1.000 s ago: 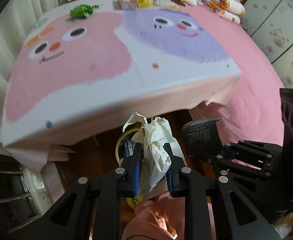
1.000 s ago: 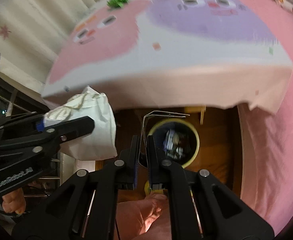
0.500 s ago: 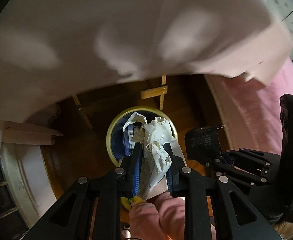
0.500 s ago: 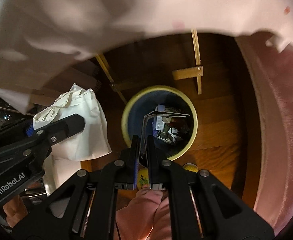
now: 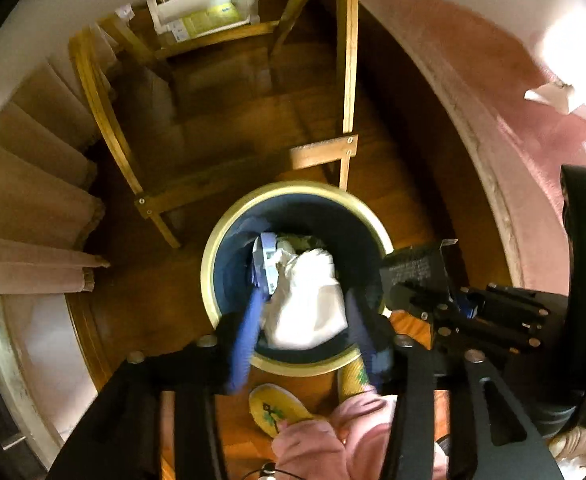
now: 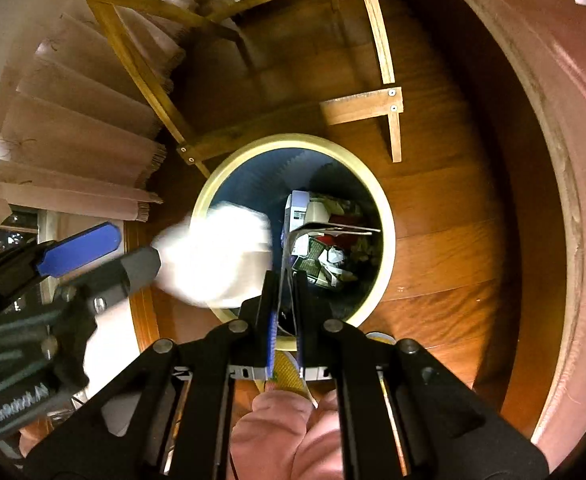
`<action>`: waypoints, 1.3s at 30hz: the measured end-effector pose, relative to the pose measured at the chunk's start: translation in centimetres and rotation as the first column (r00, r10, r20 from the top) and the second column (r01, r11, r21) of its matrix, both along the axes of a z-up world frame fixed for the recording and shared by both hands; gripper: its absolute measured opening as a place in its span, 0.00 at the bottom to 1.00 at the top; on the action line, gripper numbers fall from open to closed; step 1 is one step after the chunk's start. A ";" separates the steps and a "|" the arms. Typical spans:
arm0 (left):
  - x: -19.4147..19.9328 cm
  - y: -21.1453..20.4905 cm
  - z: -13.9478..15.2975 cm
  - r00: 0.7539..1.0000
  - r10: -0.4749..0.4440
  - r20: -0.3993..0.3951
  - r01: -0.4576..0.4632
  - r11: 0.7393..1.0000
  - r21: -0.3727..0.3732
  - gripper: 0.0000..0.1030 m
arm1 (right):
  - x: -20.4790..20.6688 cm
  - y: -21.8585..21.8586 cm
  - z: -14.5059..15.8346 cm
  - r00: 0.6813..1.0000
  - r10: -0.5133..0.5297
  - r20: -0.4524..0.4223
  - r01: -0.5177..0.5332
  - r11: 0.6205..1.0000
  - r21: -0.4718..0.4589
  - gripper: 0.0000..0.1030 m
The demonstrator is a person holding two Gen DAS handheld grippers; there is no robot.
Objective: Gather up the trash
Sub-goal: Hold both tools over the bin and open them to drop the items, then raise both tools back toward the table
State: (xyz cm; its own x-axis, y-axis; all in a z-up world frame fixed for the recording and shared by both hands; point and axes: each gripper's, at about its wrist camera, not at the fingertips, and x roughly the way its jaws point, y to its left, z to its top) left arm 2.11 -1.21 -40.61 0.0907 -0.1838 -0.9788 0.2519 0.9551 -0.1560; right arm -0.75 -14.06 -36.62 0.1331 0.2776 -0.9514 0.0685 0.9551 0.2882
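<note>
Left wrist view: the left gripper (image 5: 305, 322) is seen pointing straight down into the round waste bin (image 5: 209, 264), jaws spread apart, blue pads blurred.
Paper wad: the crumpled white paper wad (image 5: 309, 280) sits between those spread jaws, right over the bin mouth. It looks let go rather than pinched, though blur makes that hard to call.
Right wrist view: the right gripper (image 6: 286, 292) is clamped shut on a thin bent sheet (image 6: 333, 227), which is seen edge-on.
Key relation: the sheet's long axis runs forward from the jaws, then kinks right, its free end already above the bin's opening, so only a release is likely needed.
Nearer hand: both are held over the bin, left one by the near-left rim.
Bin contents: boxes and crumpled scraps (image 6: 325, 256) are piled inside.
</note>
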 end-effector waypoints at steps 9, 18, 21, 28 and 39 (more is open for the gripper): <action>0.4 3.1 0.3 0.996 0.075 0.043 -0.077 0.996 0.043 0.78 | 1.5 1.1 -0.5 1.000 -0.001 0.019 0.001 1.000 0.016 0.05; 0.8 6.2 2.3 0.987 0.142 0.078 -0.147 0.987 0.061 0.80 | 2.3 2.6 1.2 0.999 -0.002 0.043 0.000 0.999 0.047 0.38; 0.7 6.8 3.1 0.985 0.151 0.087 -0.157 0.986 0.058 0.80 | 2.2 2.8 1.9 0.998 -0.007 0.069 0.004 0.999 0.046 0.46; 0.4 7.2 5.2 0.982 0.159 0.102 -0.165 0.985 0.055 0.80 | 2.2 3.7 3.4 0.997 0.002 0.073 -0.004 1.000 0.018 0.46; 0.7 8.5 11.4 0.975 0.186 0.125 -0.192 0.981 0.037 0.80 | 1.6 4.0 9.1 0.996 -0.017 0.088 0.021 0.999 -0.044 0.51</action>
State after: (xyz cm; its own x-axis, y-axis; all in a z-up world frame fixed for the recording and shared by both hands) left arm 2.81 7.31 -29.22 0.2368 -0.1048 -0.9659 0.0805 0.9929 -0.0880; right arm 0.85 -10.03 -27.54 0.2210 0.2317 -0.9474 0.0628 0.9660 0.2509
